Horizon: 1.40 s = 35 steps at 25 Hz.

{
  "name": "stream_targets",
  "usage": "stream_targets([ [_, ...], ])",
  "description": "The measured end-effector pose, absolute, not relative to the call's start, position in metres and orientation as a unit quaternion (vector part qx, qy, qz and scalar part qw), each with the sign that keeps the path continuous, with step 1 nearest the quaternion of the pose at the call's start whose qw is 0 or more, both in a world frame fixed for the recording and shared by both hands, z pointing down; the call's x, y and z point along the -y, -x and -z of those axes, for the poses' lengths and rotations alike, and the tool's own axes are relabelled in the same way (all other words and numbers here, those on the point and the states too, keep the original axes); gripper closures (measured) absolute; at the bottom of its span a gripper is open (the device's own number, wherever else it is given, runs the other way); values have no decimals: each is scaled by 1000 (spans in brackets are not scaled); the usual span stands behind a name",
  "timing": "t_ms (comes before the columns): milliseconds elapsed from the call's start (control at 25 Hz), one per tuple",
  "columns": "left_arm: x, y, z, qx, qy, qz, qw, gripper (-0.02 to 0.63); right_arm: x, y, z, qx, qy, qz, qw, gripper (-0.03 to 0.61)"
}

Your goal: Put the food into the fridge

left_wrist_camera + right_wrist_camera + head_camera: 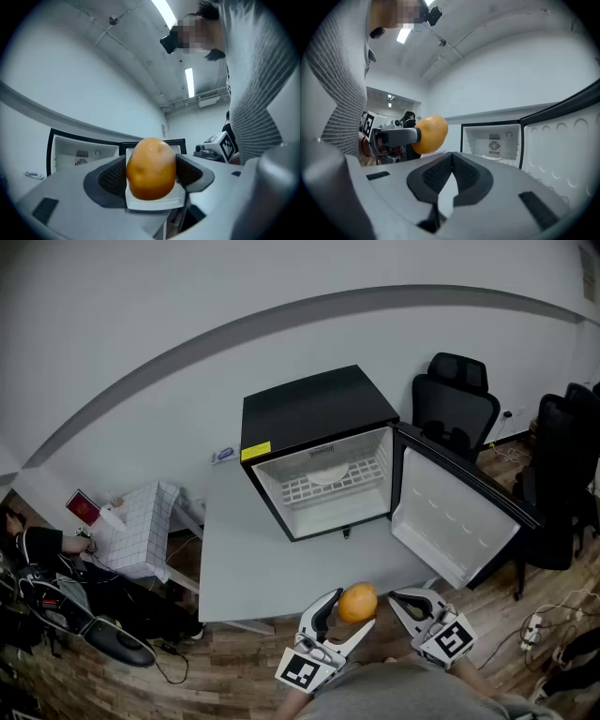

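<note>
Firmly pinched between the ribbed black pads of the left gripper (345, 612) sits the orange food piece (357, 602). It is smooth, slightly glossy and egg-shaped, and the jaws stand wide around it, pressing on both of its sides. In the left gripper view it fills the gap and hides the pad faces behind it. The right gripper (451, 160) carries nothing: its two matte dark pads meet at the tips and leave only a thin wedge lower down. Both tools lie at the bottom centre of the head view, with the right gripper just beside the left and their noses tilted inward toward each other. Each has a marker cube at the rear, and the hands that hold them are cut off by the frame edge and a grey ribbed sleeve (403, 695). They hover over the near edge of a plain pale grey table (272, 568). At frame centre stands the black boxy fridge (314, 404), its door (459, 521) swung open to the right and showing a moulded white liner. Inside is a white wire shelf (352, 482) bearing a pale round thing that is too small to identify. Black office chairs (455, 399) fill the upper right.
</note>
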<state>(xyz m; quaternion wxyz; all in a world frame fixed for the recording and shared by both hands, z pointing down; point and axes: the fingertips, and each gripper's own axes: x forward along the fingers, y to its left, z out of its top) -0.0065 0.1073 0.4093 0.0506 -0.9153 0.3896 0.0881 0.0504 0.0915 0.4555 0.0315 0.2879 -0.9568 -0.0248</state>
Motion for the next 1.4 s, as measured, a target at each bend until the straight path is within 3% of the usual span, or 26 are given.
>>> stream_targets([
  [1400, -100, 5, -406, -394, 913, -91, 50, 273, -79, -57, -450, 954, -300, 13, 5, 565],
])
